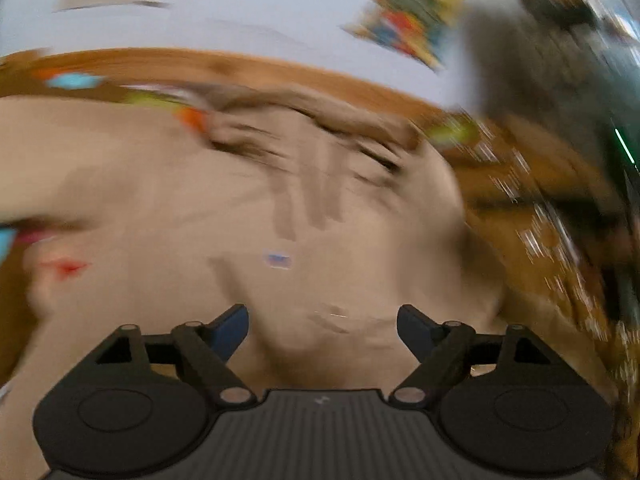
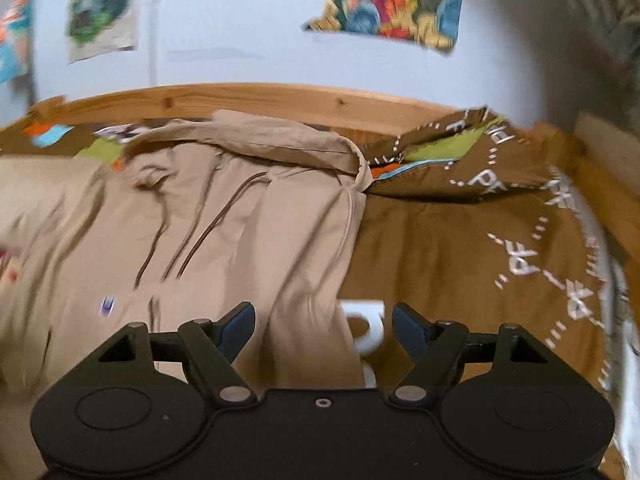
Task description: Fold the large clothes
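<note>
Beige cotton hoodie [image 2: 224, 216] lies spread face-up on the brown printed bedspread [image 2: 460, 248], hood toward the pine headboard [image 2: 248, 100], cords running down the chest, so it looks laid out ready for a first fold. My left gripper [image 1: 322, 330] hovers over the chest, jaws wide apart, nothing held; view's v. blurred. My right gripper [image 2: 323, 326] straddles the hoodie's right edge, also wide open & empty. Bunched bedspread ridge by the hood may snag that side. Posters on wall [image 2: 240, 40] behind.

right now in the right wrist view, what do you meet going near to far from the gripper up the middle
right gripper → tan hoodie with its drawstrings → hood → wooden bed frame → pale wall → colourful poster
</note>
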A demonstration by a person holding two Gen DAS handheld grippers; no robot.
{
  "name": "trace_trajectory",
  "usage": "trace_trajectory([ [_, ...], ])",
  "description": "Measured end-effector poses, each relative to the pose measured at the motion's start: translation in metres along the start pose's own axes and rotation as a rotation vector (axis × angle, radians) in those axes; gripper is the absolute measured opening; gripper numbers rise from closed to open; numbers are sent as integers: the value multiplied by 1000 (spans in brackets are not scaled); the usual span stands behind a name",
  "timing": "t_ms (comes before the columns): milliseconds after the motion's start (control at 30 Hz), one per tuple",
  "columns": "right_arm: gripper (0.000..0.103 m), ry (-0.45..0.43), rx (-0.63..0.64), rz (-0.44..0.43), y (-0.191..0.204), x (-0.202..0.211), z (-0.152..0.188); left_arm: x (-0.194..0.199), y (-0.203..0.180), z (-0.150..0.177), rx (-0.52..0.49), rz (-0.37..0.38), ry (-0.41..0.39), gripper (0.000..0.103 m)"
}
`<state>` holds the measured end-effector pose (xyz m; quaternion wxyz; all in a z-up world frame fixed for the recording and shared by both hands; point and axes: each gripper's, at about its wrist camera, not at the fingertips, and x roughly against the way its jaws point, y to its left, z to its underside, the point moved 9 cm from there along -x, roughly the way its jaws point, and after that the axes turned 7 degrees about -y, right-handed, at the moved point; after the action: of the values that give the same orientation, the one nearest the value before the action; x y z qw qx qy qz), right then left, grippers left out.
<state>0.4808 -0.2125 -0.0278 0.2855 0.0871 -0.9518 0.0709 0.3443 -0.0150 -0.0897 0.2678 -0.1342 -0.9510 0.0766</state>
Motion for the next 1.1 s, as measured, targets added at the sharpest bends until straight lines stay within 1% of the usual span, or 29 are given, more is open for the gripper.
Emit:
trace_trajectory([
  [33,77,11,-28,-4,-1,-12,-9,-15,-14,2,-61,9,36,85],
  [67,76,13,-54,-12,-1,-22,-16,-29,-27,5,-135,2,72,83],
  [100,75,18,-77,-22,0,-31,-21,-43,-39,11,-226,-12,112,80],
  [133,71,31,-99,-33,1,-40,-25,-54,-48,18,-319,-25,150,61],
  [167,64,44,-119,-43,2,-48,-26,-65,-56,26,-426,-58,187,36],
  [200,59,55,-136,-55,3,-54,-26,-67,-58,34,-481,-88,201,35],
  [233,41,63,-153,-70,4,-59,-24,-66,-60,38,-502,-96,193,27],
  [267,13,67,-161,-82,5,-62,-24,-63,-59,39,-483,-80,171,14],
  [300,8,61,-158,-88,5,-63,-23,-58,-55,38,-448,-80,149,10],
  [333,7,39,-146,-78,5,-62,-25,-49,-47,35,-411,-95,113,8],
  [367,4,12,-129,-73,4,-58,-27,-41,-39,29,-376,-118,66,5],
  [433,3,-42,-113,-44,-3,-50,-33,-23,-20,21,-305,-167,-12,2],
  [500,3,-86,-131,-9,-16,-40,-37,2,8,14,-195,-219,-88,0],
  [533,3,-97,-133,17,-22,-38,-38,14,26,14,-111,-244,-110,0],
  [600,4,-81,-155,49,-34,-38,-35,29,58,23,86,-256,-102,0],
  [633,6,-67,-182,49,-39,-39,-31,31,72,30,148,-277,-77,0],
  [667,15,-59,-202,49,-42,-38,-29,34,85,41,186,-316,-27,2],
  [700,24,-52,-207,54,-44,-36,-25,36,94,48,208,-334,6,3],
  [733,43,-54,-201,62,-45,-33,-22,38,101,56,242,-344,41,5],
  [767,56,-61,-195,57,-45,-28,-19,44,105,62,281,-338,61,10],
  [800,59,-67,-191,42,-45,-22,-15,46,105,65,298,-331,62,12],
  [833,66,-64,-188,24,-46,-17,-9,54,105,64,295,-323,49,24],
  [867,74,-54,-186,9,-46,-13,-2,58,105,62,288,-318,35,49],
  [900,77,-44,-184,-6,-47,-10,6,64,105,61,281,-316,17,61],
  [933,80,-34,-180,-20,-46,-9,13,69,104,59,278,-315,-13,69],
  [967,82,-18,-172,-38,-46,-7,21,72,103,56,274,-319,-37,69],
  [1033,83,17,-149,-65,-42,-8,36,69,104,52,269,-328,-31,67],
  [1100,83,49,-108,-77,-35,-12,49,62,105,46,266,-335,-43,64],
])
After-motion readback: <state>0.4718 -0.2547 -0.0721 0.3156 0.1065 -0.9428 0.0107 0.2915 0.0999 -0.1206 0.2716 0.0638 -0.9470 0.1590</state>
